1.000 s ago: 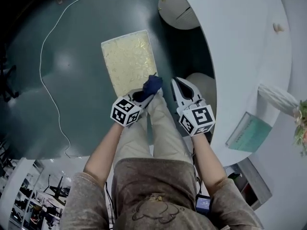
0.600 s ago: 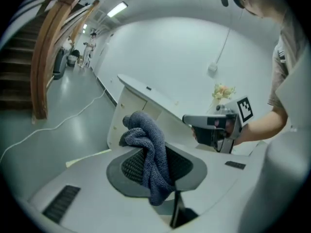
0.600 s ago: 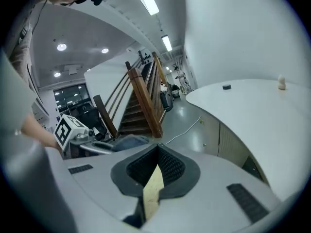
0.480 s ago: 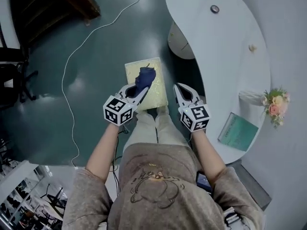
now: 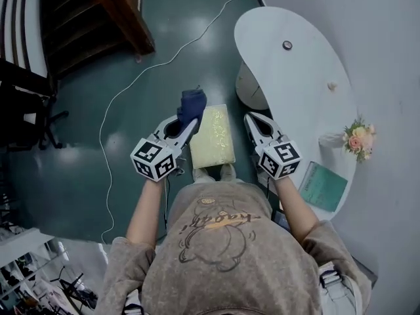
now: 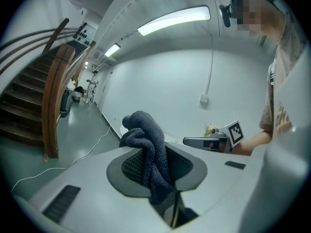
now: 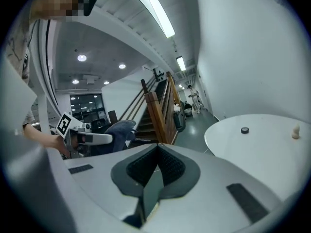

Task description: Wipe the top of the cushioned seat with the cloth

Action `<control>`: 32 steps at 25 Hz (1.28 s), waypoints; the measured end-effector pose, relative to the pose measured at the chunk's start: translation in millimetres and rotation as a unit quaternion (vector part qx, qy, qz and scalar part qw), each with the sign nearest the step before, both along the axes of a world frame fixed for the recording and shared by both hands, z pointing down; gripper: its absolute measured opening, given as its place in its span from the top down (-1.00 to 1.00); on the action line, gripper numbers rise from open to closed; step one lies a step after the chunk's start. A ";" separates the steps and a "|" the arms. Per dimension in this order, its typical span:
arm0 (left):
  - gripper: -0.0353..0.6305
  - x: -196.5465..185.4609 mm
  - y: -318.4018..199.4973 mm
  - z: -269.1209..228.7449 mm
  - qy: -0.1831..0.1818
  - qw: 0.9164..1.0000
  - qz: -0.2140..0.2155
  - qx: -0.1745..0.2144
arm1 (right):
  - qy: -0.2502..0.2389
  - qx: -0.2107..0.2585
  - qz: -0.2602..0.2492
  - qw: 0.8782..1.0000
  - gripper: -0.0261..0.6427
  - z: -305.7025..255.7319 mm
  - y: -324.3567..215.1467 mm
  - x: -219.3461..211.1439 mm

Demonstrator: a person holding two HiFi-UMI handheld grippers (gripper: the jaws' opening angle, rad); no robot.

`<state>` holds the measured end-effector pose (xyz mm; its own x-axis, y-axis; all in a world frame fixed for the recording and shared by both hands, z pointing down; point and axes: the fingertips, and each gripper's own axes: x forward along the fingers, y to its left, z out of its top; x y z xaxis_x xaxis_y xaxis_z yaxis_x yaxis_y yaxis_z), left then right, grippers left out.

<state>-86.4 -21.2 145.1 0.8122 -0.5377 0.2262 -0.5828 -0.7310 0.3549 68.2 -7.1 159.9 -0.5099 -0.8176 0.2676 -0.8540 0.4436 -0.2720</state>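
Blue cloth (image 5: 191, 103) pinched by left gripper (image 5: 186, 121), pointing forward.

The cloth (image 6: 146, 144) is dark blue, thick and rough, with a looped, towel-like pile. Mid-frame in the head view, the seat (image 5: 212, 136) has a pale yellow fabric cover with a raised pattern and a faint sheen. The floor (image 5: 98, 156) is dark teal and glossy, mirroring lights. At the right, the table (image 5: 308, 97) looks white, smooth and matt. The stairs (image 5: 111, 12) at upper left are brown wood. The left gripper (image 6: 156, 154) and right gripper (image 7: 156, 152) have matt grey plastic shells and dark ribbed pads (image 7: 170, 166).
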 end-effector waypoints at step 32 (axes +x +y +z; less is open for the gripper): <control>0.64 -69.5 8.3 -33.5 -0.001 0.987 -0.124 0.106 | 0.051 0.077 -0.035 0.995 0.91 -34.3 6.6 -40.2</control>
<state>-156.0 -12.9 111.5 0.6488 -0.7558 0.0885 -0.7541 -0.6231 0.2074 28.1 -0.5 125.6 -0.5426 -0.8168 0.1958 -0.8398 0.5317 -0.1093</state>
